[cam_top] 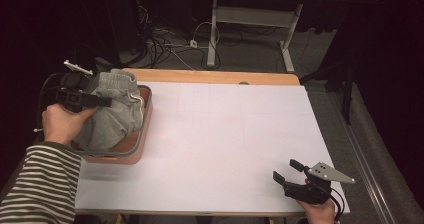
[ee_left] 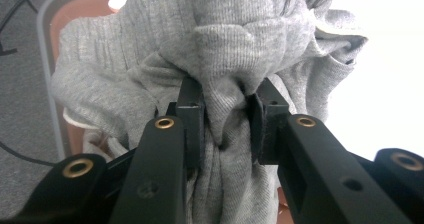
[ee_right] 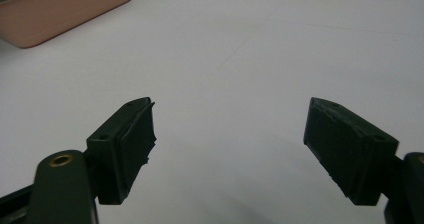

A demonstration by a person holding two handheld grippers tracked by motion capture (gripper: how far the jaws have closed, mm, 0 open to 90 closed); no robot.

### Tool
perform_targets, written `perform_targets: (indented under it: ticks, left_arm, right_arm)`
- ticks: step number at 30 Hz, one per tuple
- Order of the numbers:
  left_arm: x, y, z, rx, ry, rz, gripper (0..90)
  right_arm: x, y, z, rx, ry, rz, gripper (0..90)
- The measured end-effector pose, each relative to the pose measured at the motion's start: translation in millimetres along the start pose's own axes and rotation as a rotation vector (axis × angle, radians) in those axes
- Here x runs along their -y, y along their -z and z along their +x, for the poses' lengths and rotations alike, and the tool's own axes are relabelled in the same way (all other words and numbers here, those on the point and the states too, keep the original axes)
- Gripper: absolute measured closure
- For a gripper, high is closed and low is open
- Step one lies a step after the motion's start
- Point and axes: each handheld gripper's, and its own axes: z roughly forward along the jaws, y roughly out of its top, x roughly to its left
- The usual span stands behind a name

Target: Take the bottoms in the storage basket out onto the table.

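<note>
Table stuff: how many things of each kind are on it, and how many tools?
Grey clothes: 1, pinched by the left tool
Pink basket: 1, holding the clothes
Tools: 2, the right tool open over the white table
Total: 4

Lab, floor cables (cam_top: pixel 165 46), desk frame (cam_top: pixel 250 19)
</note>
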Motion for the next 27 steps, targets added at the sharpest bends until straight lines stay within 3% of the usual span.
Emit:
perform_targets:
  ticks: [9, 27]
  left_arm:
    - [-2.8, 16.7, -2.4, 0.023, 0.001, -0.043, 69.5]
    - [-9.1, 47.8, -19.5, 0.047, -0.042, -0.101, 69.6]
  right_arm:
    - [0.1, 0.2, -0.1, 0.003, -0.001, 0.0, 20.8]
    - [0.3, 0.7, -0.2, 0.008, -0.002, -0.001, 20.8]
